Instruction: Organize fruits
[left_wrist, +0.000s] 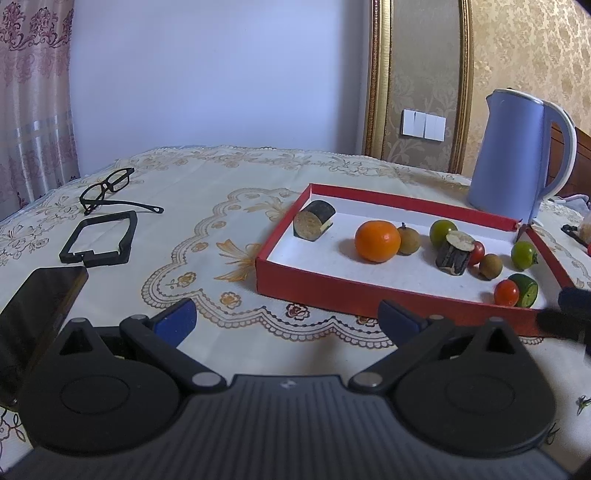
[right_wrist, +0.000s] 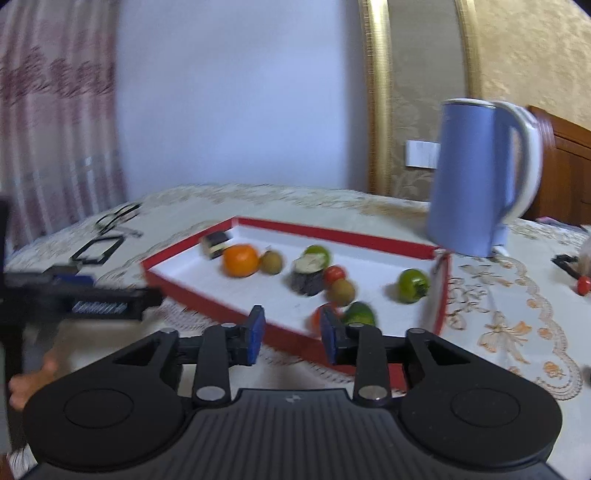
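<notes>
Fruits, among them an orange (left_wrist: 377, 240), lie inside the red tray (left_wrist: 317, 288) on the tablecloth (left_wrist: 229, 206). Left gripper (left_wrist: 288, 317) gapes wide and empty before the tray's near wall; right gripper (right_wrist: 291, 334), half open, holds nothing at the near edge.

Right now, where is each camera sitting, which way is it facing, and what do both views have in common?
Left wrist: on the left hand-held gripper, low over the table, facing the red tray; its open fingers show.
Right wrist: on the right hand-held gripper, nearer the red tray, blurred; its open fingers show, plus the left hand-held gripper.
Shared: tray, orange, blue kettle, glasses.
</notes>
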